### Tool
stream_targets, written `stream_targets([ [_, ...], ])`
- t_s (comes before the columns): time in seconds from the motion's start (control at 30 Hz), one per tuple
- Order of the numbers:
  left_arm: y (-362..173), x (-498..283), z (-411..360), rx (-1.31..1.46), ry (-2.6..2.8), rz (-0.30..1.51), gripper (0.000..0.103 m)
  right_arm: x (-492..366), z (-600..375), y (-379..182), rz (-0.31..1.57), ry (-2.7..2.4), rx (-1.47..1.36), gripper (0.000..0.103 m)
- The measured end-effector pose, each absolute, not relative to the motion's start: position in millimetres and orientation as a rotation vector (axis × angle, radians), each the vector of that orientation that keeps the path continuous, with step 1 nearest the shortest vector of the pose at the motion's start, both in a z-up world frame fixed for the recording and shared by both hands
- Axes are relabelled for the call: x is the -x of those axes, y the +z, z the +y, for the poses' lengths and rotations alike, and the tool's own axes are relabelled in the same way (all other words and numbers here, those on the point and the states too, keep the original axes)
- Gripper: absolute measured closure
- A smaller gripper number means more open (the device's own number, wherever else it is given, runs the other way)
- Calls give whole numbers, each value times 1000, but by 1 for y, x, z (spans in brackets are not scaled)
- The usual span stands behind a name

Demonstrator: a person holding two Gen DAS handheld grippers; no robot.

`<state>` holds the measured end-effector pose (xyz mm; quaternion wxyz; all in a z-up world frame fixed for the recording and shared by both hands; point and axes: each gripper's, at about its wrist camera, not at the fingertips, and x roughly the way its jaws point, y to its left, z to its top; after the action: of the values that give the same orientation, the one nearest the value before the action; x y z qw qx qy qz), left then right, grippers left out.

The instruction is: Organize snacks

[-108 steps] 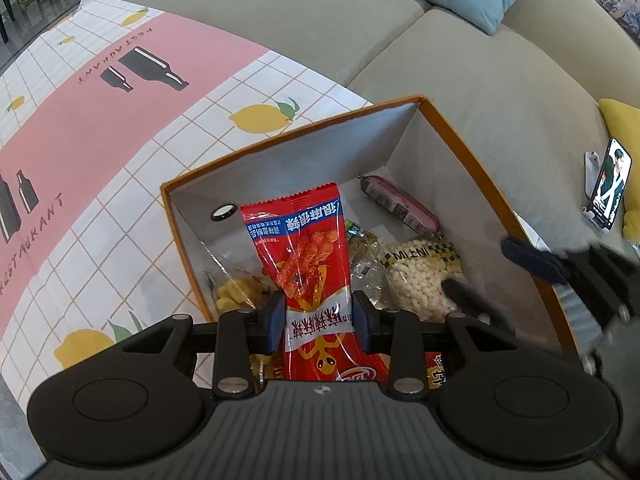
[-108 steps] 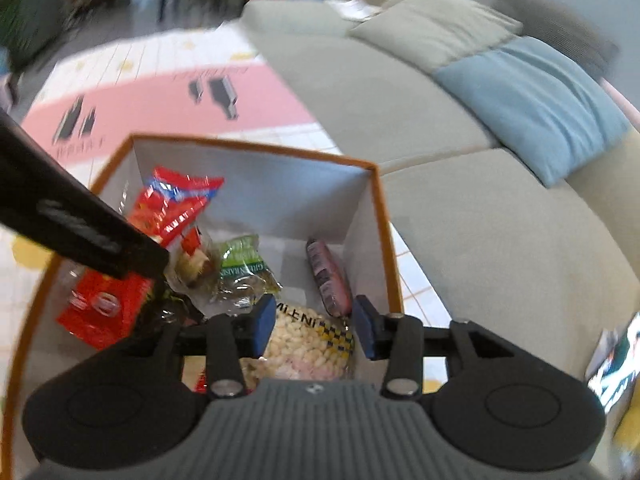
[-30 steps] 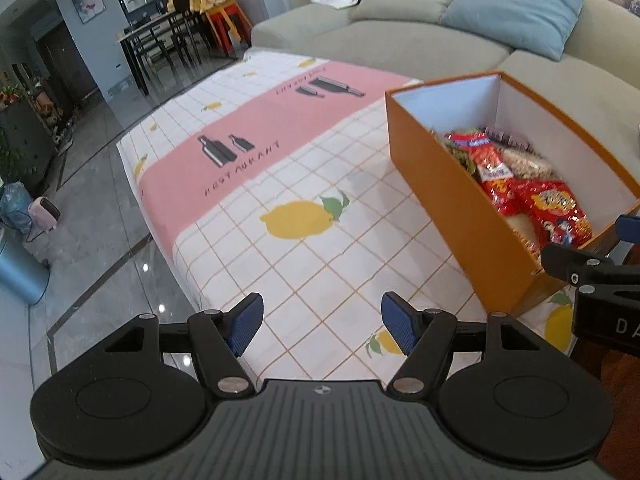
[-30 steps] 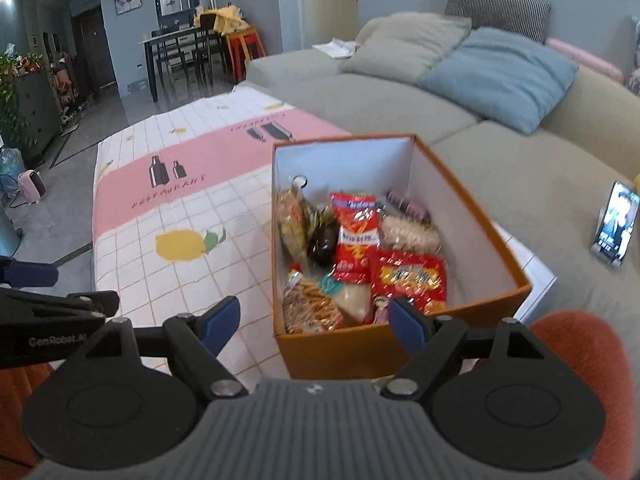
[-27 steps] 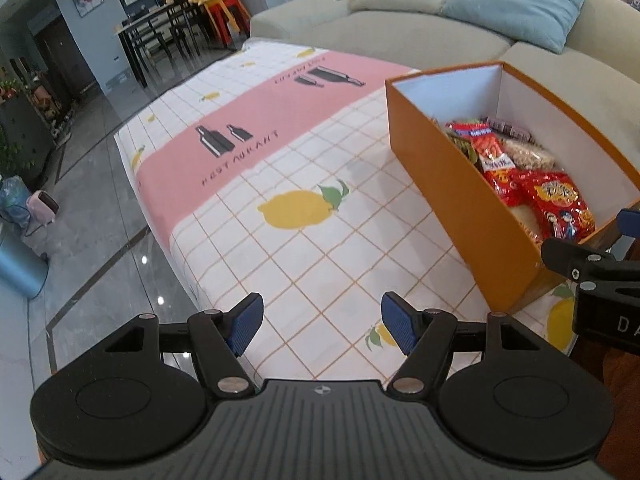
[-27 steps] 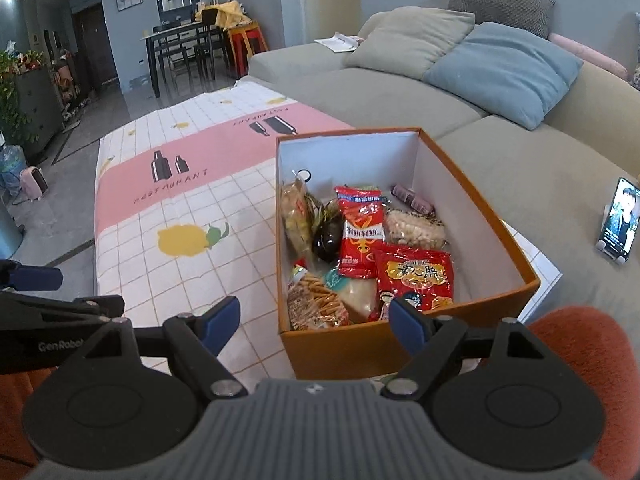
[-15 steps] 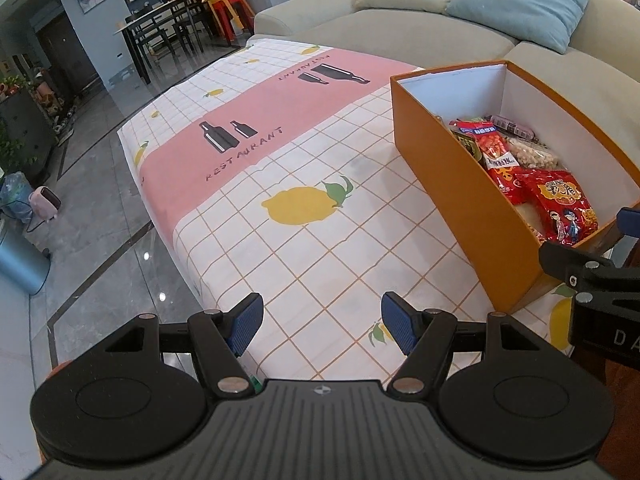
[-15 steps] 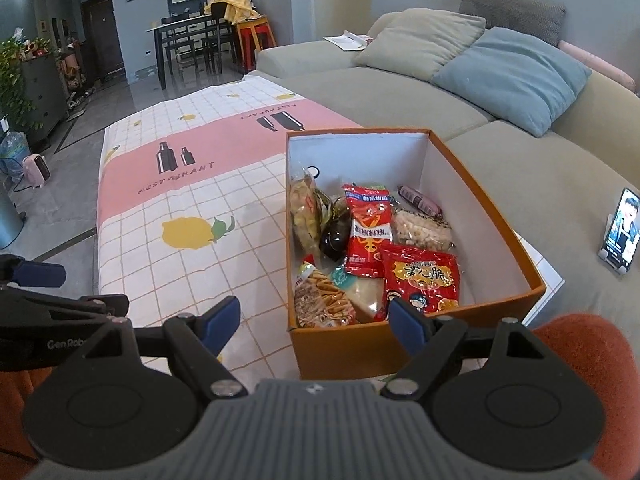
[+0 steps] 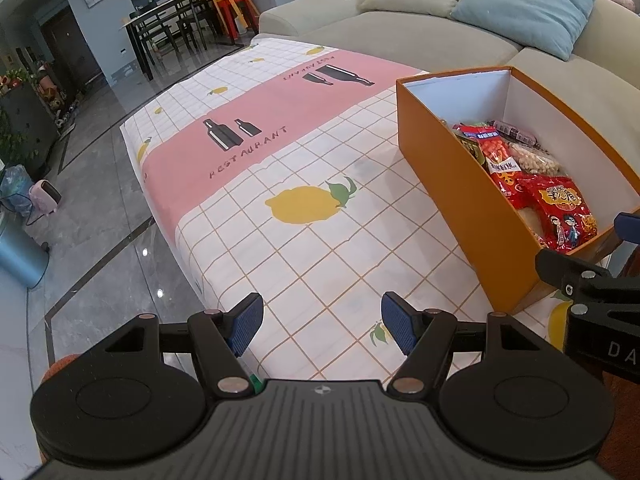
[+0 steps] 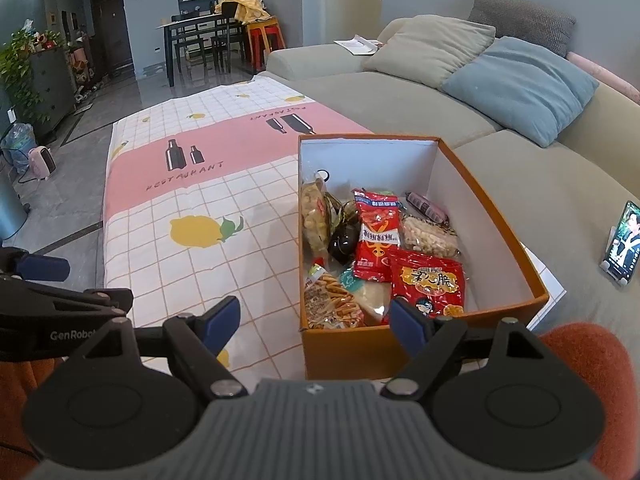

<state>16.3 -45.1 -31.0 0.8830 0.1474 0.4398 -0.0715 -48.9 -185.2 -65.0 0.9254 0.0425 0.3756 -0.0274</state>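
Note:
An orange box [image 10: 496, 208] stands on the table's right side and also shows in the left wrist view [image 9: 440, 168]. It holds several snack packs: a tall red pack [image 10: 376, 236], a red pack with cartoon figures [image 10: 428, 284], a bag of sticks [image 10: 332, 304], a peanut bag [image 10: 430, 236], a sausage [image 10: 426, 204]. My left gripper [image 9: 322, 326] is open and empty above the table's near edge, left of the box. My right gripper [image 10: 314, 322] is open and empty in front of the box's near wall.
The table carries a checked cloth with lemons and a pink band [image 9: 280, 120]. A grey sofa [image 10: 400, 92] with a blue cushion [image 10: 520, 84] runs behind the box. A phone [image 10: 622, 240] stands on the sofa at right. Tiled floor [image 9: 92, 200] lies left.
Both grippers have drawn back from the box and opened wide; the left one let go of the tall red pack, which now lies in the box. In the last second little has moved.

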Motion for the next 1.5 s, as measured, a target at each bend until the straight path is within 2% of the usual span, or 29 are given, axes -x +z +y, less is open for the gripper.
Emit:
stream_targets([
  [1.5,-31,-14,-45,-287,-157,923,23,49,-180,-71,802,-45,-88,23],
])
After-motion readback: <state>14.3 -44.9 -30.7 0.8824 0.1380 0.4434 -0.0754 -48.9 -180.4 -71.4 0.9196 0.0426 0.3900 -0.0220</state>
